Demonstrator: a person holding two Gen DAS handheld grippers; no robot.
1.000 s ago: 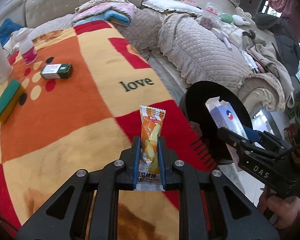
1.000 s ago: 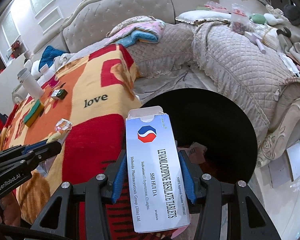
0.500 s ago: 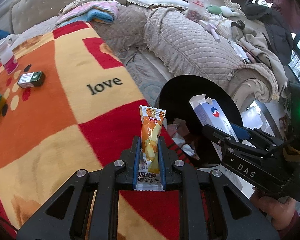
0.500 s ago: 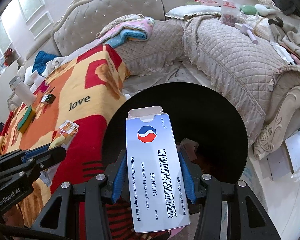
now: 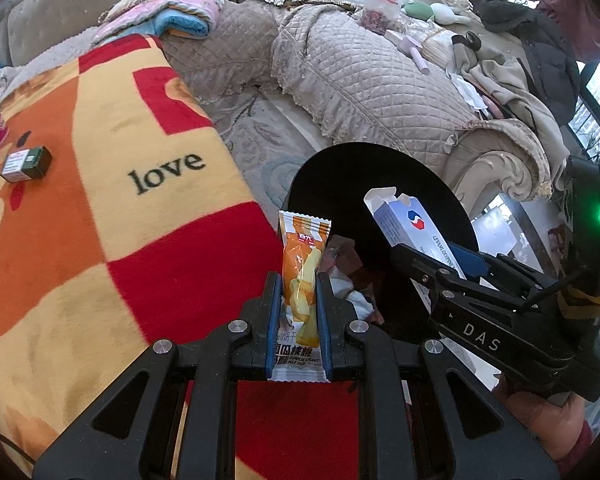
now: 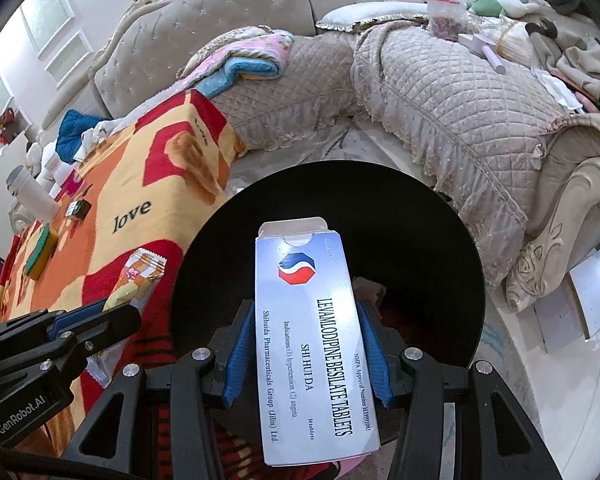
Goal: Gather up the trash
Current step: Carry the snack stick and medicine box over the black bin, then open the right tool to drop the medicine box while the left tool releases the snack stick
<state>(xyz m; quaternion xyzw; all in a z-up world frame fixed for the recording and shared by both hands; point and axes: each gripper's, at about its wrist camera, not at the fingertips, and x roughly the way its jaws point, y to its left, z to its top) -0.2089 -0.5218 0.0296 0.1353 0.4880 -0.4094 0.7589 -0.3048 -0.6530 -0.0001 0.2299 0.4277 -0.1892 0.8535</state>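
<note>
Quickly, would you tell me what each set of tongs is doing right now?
Left tongs: closed on the orange snack packet.
Right tongs: closed on the tablet box.

Blanket-covered worktop (image 5: 100, 240)
On it: small green-white box (image 5: 26, 163), green-yellow sponge (image 6: 41, 251), white bottle (image 6: 31, 196).

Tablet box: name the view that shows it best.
Right wrist view: the tablet box faces the camera between the fingers, its print readable. The left wrist view shows only its open top end, at an angle.
</note>
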